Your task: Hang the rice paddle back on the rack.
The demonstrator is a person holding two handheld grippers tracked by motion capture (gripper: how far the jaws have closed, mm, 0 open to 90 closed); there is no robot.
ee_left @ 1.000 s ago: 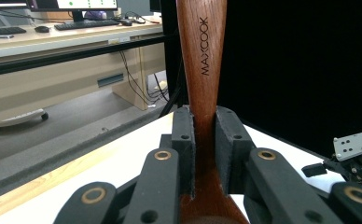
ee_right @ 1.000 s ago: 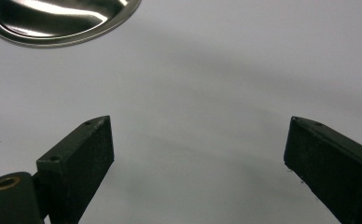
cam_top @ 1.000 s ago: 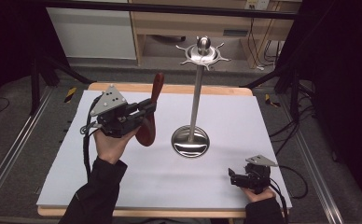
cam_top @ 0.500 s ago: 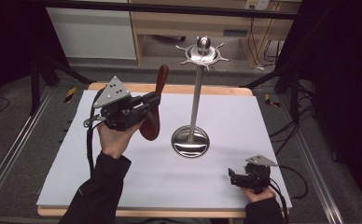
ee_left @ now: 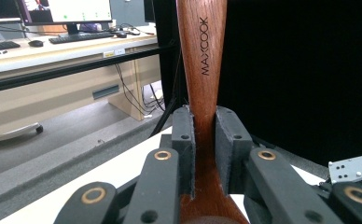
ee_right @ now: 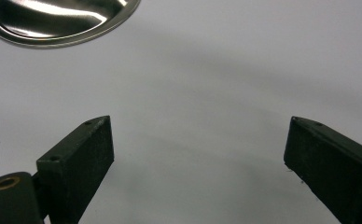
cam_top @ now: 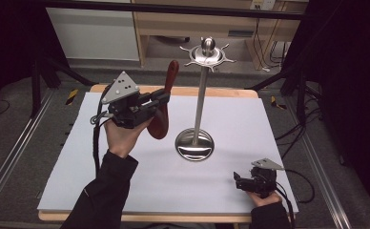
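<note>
Clamped around a wooden spoon, the left gripper hangs above the far left part of the white table top, its jaws pressing on the narrow neck of the handle. In the left gripper view the two pads pinch the reddish-brown wood from both sides, and the handle rises straight up past them with the word MAXCOOK printed along it. From the high view the spoon stands nearly upright and slightly tilted, its bowl low beside the person's left hand and its handle end pointing up and away, clear of the table. Just to its right stands a metal utensil stand, a thin pole on a round shiny base with a ring of hooks at the top; spoon and pole are near each other but apart.

Near the front right corner, the right gripper rests low over the table with its jaws spread wide and nothing between them; its own view shows bare white surface and the edge of the base.

White board covers a wooden table whose edge shows at the back. Around it lie grey floor, metal rails, black curtains and cables, with a pale wooden bench behind. The left gripper view shows a desk with a monitor and keyboard.
</note>
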